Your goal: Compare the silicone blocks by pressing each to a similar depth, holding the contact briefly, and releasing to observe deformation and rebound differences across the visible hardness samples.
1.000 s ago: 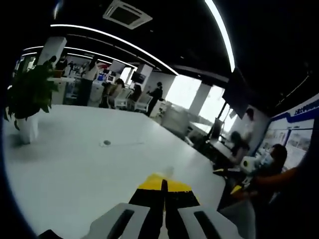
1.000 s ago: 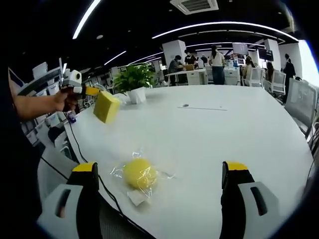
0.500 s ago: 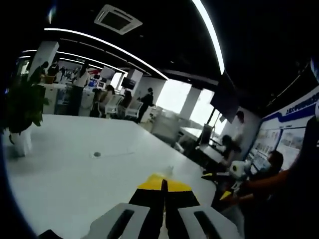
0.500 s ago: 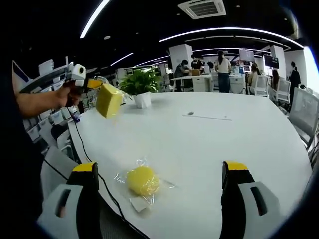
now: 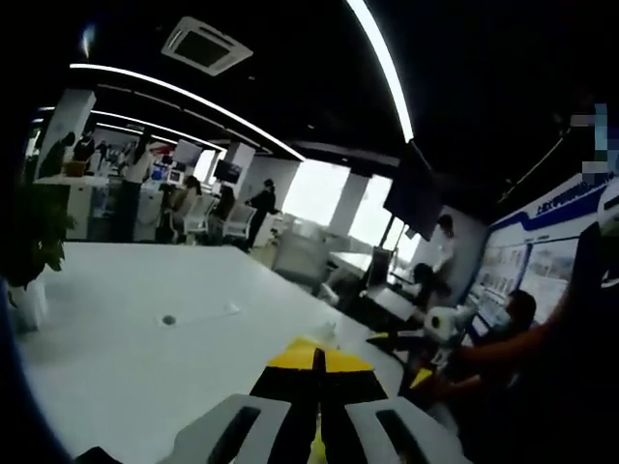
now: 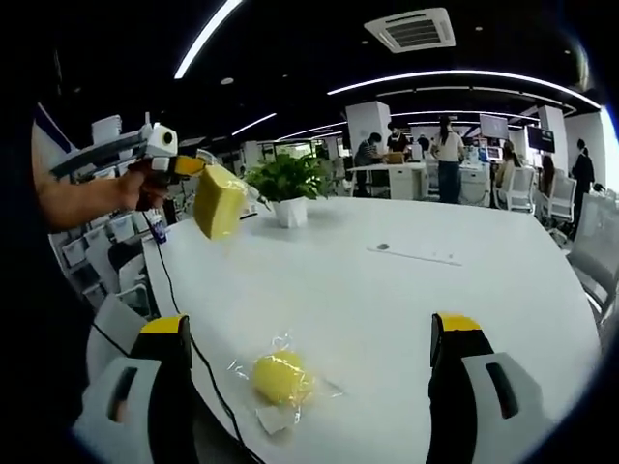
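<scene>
Yellow block clear above table edge, seemingly

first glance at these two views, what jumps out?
In the right gripper view, a yellow block held up in the air by the left hand-held gripper, above the white table. Below it, a round yellow sample in a clear wrapper lies on the table between the right hand-held gripper's wide-open jaws. A potted plant stands further back.

1. Left gripper view: raised, facing across the white desk toward windows.
2. Right gripper view: looks down the desk toward the potted plant.
3. Shared: desk, plant.
</scene>
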Demonstrator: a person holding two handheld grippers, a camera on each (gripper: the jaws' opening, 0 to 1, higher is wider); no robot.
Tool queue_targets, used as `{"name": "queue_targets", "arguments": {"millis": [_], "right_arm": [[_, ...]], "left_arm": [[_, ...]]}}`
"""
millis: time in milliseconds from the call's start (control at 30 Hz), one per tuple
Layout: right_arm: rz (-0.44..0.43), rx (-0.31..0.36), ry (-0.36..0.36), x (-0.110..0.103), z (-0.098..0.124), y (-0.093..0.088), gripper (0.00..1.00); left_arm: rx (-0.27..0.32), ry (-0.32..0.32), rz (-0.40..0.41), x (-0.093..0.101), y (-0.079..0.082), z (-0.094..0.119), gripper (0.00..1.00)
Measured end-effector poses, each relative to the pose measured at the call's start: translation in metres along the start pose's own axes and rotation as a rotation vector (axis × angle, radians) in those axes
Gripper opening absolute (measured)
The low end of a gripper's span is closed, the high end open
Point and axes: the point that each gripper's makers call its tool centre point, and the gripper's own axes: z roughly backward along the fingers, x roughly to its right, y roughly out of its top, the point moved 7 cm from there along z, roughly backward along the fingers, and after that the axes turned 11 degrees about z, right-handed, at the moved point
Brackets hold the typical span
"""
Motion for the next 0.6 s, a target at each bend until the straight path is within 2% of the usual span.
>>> {"name": "queue_targets", "arguments": {"millis": [267, 467, 600], "right_arm": [[0.015, 0.092, 0.068, -0.003, -0.007, 0.032, 0.96], [0.047, 0.148, 0.122, -0.01, -0.01, 0.055, 0.96], [0.058, 0.174, 0.154, -0.015, -0.013, 0.063, 0.96]], "left_arm": [[0.022, -0.05, -0.013, 0.019, 0.01, -0.002, 0.0], [0.012, -0.093, -0.025, 0.034, 0.013, -0.007, 0.0], [0.02, -0.12, -0.028, 0.042, 0.018, -0.006, 0.0]]}}
